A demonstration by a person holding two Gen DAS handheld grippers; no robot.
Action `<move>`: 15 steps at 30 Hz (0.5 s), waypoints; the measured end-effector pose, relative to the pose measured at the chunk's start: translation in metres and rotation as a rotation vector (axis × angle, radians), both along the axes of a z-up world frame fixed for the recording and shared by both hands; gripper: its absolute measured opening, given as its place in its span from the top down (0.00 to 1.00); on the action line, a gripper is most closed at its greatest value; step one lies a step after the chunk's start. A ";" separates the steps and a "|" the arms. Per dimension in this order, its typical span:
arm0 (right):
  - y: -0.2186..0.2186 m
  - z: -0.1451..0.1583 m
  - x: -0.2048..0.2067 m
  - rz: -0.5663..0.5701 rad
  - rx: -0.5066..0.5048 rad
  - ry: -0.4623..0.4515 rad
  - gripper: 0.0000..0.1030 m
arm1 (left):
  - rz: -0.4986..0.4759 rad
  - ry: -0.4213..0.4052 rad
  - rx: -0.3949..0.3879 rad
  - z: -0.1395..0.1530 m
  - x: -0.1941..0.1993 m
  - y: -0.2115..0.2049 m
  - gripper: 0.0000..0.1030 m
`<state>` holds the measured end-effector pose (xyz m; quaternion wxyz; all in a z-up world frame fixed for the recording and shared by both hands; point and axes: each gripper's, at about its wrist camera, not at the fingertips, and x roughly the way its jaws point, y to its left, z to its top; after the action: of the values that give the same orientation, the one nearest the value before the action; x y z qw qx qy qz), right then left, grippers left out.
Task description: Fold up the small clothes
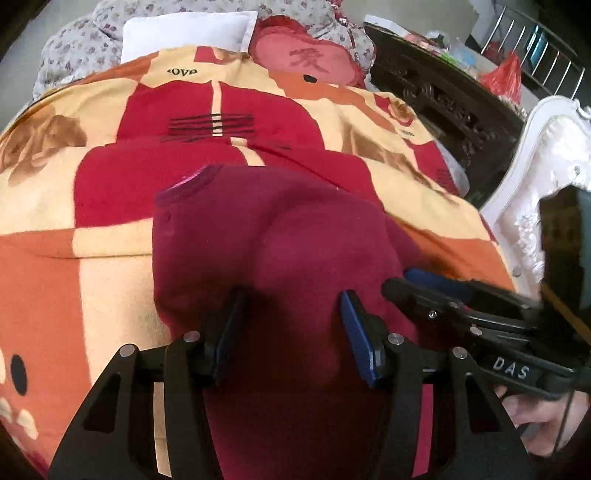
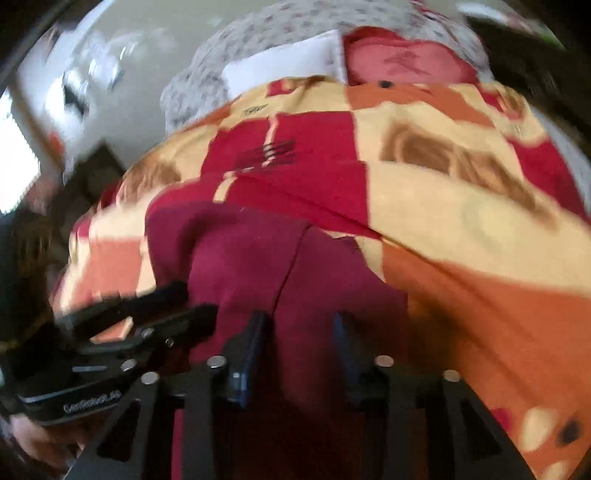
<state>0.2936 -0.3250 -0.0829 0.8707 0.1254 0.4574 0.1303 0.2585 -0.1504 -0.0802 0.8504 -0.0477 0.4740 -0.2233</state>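
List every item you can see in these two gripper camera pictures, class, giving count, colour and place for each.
garment: one, maroon, on the blanket, in front of both grippers
blanket: one, red, orange and cream patches, covering the bed
white pillow: one, white, far end of the bed
red cushion: one, pinkish red, beside the white pillow
floral quilt: one, grey with small flowers, behind the pillows
dark cabinet: one, dark brown, right of the bed
left gripper: one, black with blue pads, open over the garment
right gripper: one, black, open over the garment

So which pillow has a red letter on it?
The pink pillow, at the head of the bed. The white pillow beside it is plain, with nothing written on it.
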 end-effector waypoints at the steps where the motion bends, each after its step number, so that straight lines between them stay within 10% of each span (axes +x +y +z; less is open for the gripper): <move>1: -0.003 0.004 -0.004 0.006 0.007 -0.001 0.63 | -0.012 0.007 -0.010 0.004 -0.001 0.003 0.49; 5: -0.025 0.043 -0.046 0.015 0.021 -0.109 0.61 | -0.041 -0.048 -0.059 0.033 -0.023 0.040 0.48; 9: -0.055 0.050 -0.102 -0.032 0.044 -0.182 0.27 | -0.050 -0.058 -0.118 0.026 -0.045 0.071 0.21; 15: -0.062 0.022 -0.132 -0.043 0.155 -0.147 0.27 | -0.067 0.189 -0.376 -0.026 -0.041 0.063 0.21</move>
<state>0.1616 -0.3868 -0.0607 0.8921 0.1924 0.3780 0.1555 0.2170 -0.0873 -0.1063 0.7703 -0.2103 0.5032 -0.3305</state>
